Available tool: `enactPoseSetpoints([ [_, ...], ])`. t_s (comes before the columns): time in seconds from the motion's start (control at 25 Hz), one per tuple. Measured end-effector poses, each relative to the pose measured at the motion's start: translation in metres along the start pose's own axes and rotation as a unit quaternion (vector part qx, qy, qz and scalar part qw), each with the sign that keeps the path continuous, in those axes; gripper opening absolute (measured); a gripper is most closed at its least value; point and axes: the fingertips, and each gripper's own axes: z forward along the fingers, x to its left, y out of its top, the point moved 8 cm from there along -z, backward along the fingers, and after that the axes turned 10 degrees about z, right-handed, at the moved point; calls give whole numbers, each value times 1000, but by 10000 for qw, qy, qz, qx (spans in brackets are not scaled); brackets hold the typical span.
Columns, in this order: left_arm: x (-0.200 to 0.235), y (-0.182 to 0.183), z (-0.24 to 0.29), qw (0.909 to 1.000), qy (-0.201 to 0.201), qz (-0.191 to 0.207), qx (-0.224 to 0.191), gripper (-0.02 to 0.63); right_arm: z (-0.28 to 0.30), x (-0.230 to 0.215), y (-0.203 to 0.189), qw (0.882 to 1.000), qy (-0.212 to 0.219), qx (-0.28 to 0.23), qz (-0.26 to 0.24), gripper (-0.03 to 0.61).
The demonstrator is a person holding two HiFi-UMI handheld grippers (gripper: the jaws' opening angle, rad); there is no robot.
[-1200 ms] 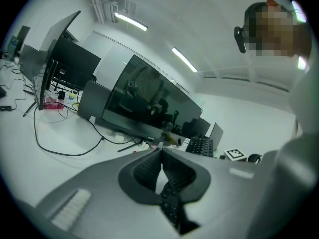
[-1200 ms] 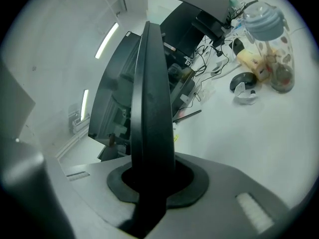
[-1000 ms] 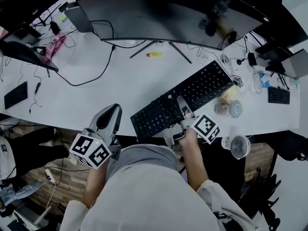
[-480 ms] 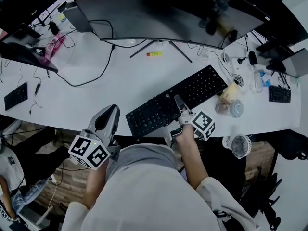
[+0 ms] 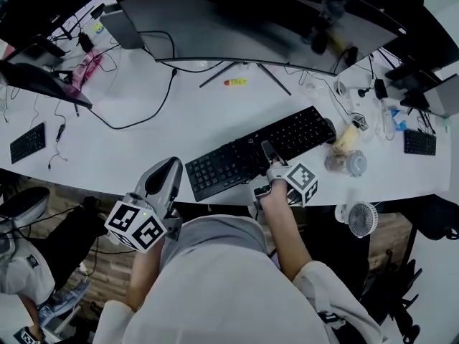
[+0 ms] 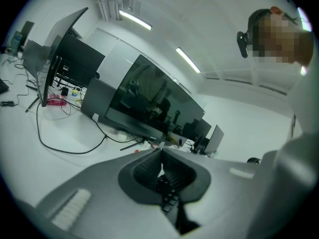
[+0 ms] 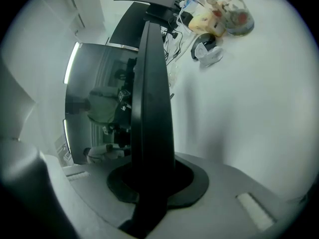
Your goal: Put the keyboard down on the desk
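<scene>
Your right gripper (image 5: 267, 152) is clamped on the black keyboard (image 5: 259, 152), gripping its near long edge about midway along. In the right gripper view the board stands edge-on between the two jaws, filling the gap. Seen from your head, the keyboard lies over the front part of the white desk (image 5: 179, 124), slanted with one end at 8 o'clock and the other at 2 o'clock. The lower-left end sits just at the desk's near edge. You cannot tell from these views whether its underside is fully down on the surface. Your left gripper (image 5: 169, 165) hangs off the desk's front edge at the keyboard's 8 o'clock, near that end but apart from it. Its jaws are closed together with nothing between them. At the keyboard's 12 o'clock lies a yellow marker (image 5: 234, 82), beside the legs of the curved monitor's stand (image 5: 244, 74). A clear jar (image 5: 344, 162) stands at the keyboard's 3 o'clock, just past its far end. A small white fan (image 5: 361, 218) sits at 4 o'clock, off the desk's front edge.
</scene>
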Motion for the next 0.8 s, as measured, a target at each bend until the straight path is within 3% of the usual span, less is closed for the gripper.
enactPoseSetpoints([
  [0.8,22,-5,-11,9997,181,-139,64,0,46,-24,-9,9944,-204,-479,922,67],
])
